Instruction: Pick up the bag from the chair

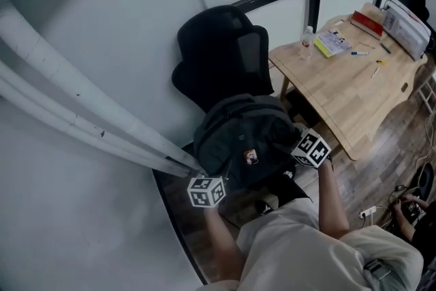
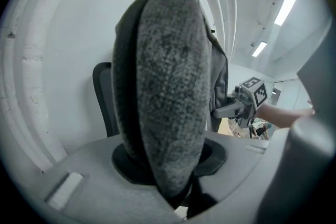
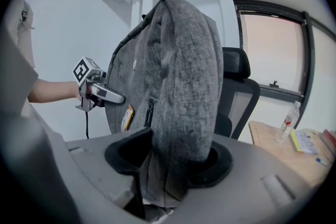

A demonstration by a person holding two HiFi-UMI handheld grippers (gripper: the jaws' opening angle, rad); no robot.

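A dark grey backpack (image 1: 242, 140) hangs in front of a black office chair (image 1: 221, 54), held between both grippers. My left gripper (image 1: 208, 189) is shut on the bag's left side; in the left gripper view grey fabric (image 2: 168, 102) fills the space between the jaws. My right gripper (image 1: 310, 148) is shut on the bag's right side, and in the right gripper view the bag (image 3: 178, 102) rises out of the jaws. The other gripper (image 3: 94, 89) shows past the bag. A small orange tag (image 1: 250, 157) sits on the bag's front.
A wooden table (image 1: 347, 78) stands at the right with a water bottle (image 1: 307, 42), books and pens on it. White curved pipes (image 1: 75, 112) run along the wall at the left. A power strip (image 1: 368, 212) and cables lie on the wooden floor.
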